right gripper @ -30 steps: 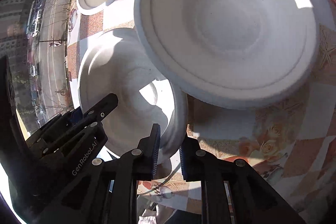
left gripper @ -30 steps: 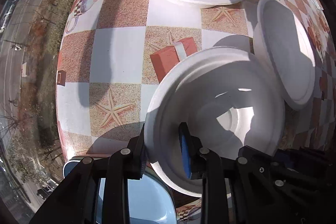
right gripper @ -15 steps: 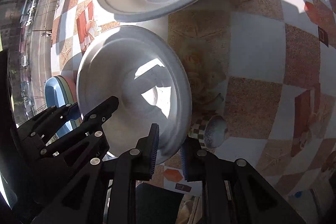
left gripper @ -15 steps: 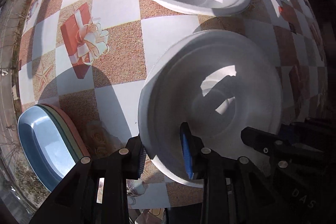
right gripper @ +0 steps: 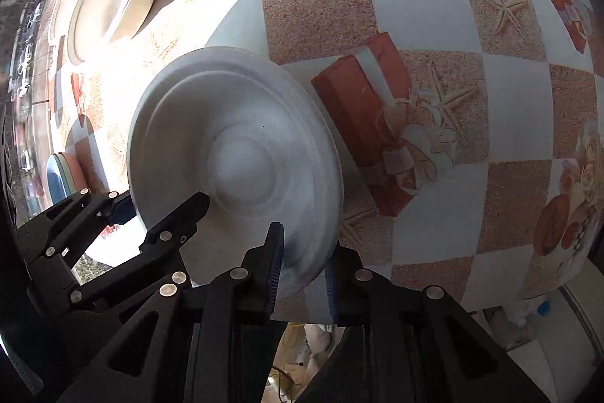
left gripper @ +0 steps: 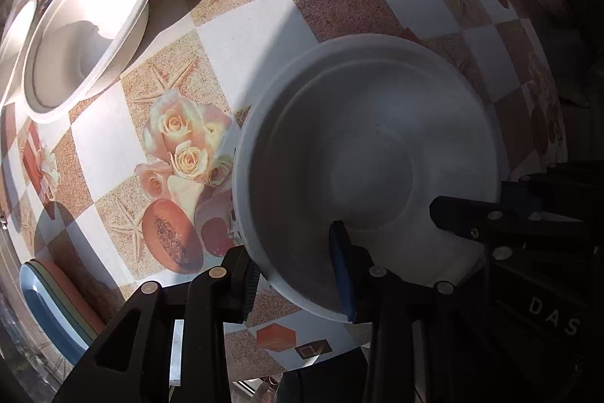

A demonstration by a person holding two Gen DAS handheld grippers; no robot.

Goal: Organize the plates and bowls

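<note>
1. Stack of shallow coloured plates, blue on the outside: at the left edge of the checked, picture-printed table, partly cut off in the left wrist view.
2. Deep white paper bowl: upright on the table at upper left, well apart from the tongs. A second white rim lies just beyond it.
3. Left tongs: pointing down at the table. The jaws have just been opening. They straddle the near rim of the shallow white round paper plate, one finger outside and the blue pad inside. The outer finger shows a gap to the rim, so the grip is released.
4. White paper plate: directly ahead of both tongs, over the rose and seashell print, with most of it in shadow. Whether it lies flat on the table cannot be told.
5. Right tongs: jaws nearly closed, pinching the plate's rim on the side opposite the left tongs. In the left wrist view they enter from the right.
6. Printed red gift box: on the table surface just right of the plate in the right wrist view.
</note>
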